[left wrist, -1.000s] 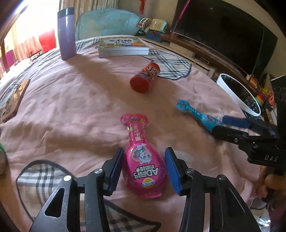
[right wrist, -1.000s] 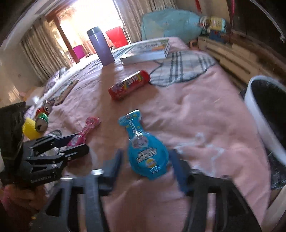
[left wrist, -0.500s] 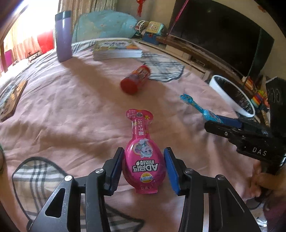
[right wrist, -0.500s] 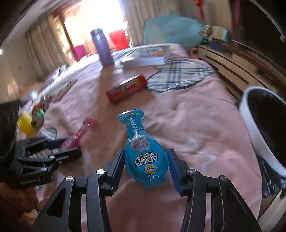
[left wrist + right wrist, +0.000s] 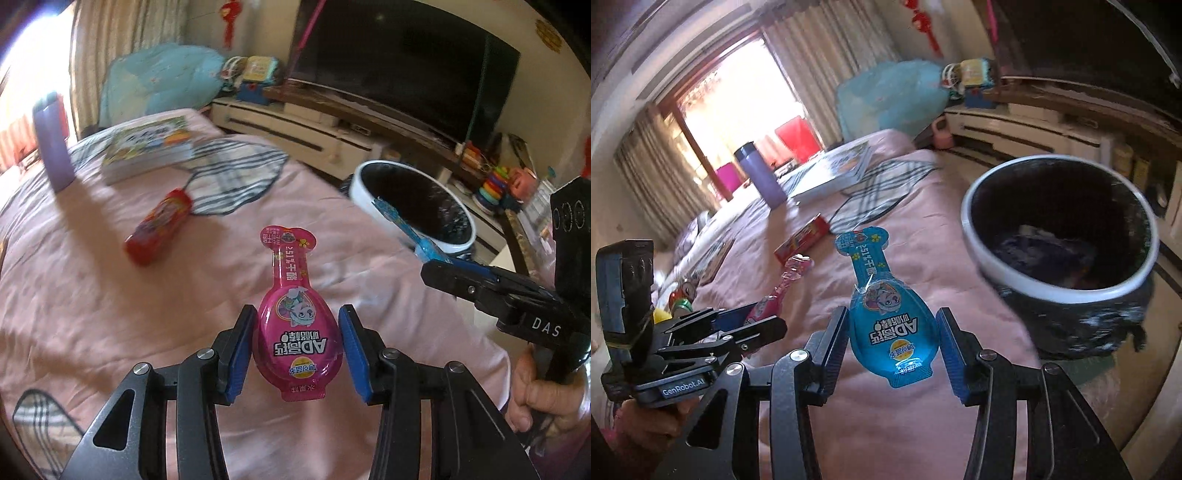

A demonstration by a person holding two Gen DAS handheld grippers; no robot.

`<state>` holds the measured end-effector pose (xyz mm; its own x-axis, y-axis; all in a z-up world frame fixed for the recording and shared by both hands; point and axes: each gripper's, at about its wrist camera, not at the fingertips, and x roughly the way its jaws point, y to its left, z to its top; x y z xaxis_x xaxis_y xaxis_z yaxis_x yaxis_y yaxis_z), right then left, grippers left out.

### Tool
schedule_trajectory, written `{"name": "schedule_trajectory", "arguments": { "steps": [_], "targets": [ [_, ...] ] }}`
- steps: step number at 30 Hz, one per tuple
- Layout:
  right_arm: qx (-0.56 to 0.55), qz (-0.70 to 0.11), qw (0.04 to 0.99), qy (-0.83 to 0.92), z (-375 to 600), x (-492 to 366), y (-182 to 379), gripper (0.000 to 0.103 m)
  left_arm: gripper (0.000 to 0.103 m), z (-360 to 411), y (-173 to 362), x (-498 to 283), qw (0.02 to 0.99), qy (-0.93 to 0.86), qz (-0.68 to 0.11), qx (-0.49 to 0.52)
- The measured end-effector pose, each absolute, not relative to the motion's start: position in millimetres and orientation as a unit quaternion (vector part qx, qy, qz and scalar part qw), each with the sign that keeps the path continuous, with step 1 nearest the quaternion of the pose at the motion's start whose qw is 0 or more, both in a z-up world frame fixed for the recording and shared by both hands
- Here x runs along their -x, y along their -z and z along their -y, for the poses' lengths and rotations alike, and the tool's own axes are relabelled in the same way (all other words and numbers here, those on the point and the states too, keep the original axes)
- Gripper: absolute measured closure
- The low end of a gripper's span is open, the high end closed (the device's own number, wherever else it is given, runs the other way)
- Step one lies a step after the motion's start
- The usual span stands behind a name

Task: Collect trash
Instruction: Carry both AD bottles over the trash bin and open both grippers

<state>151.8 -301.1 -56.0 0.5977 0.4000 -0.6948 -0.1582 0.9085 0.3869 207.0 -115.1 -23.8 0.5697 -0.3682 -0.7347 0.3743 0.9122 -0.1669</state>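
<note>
My left gripper (image 5: 295, 347) is shut on a pink bottle-shaped drink pack (image 5: 295, 332) and holds it above the pink bedspread (image 5: 92, 295). My right gripper (image 5: 892, 345) is shut on a matching blue pack (image 5: 890, 325), lifted beside the white-rimmed black trash bin (image 5: 1060, 288). In the left wrist view the right gripper (image 5: 436, 266) holds the blue pack (image 5: 402, 225) in front of the bin (image 5: 413, 199). In the right wrist view the left gripper (image 5: 753, 325) carries the pink pack (image 5: 783, 284) at the left.
A red tube of sweets (image 5: 159, 225) lies on the bed, with a stack of books (image 5: 147, 147) and a purple flask (image 5: 51, 147) behind. A TV (image 5: 399, 62) on a low cabinet stands past the bed's right edge. Toys (image 5: 679, 299) lie at the left.
Both grippers closed on their packs and lifted them off the bedspread. Both have swung right, toward the bin, which now looms larger in both views.
</note>
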Motion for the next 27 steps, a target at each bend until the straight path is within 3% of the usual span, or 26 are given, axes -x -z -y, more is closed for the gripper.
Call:
{"name": "schedule_trajectory", "arguments": {
  "steps": [27],
  "targets": [
    [-0.193,-0.381,0.902,-0.068,416.3,-176.3,40.2,0.054,0.059,233.5,5.7,-268.8,0.878,0.275,-0.390,-0.048]
  ]
}}
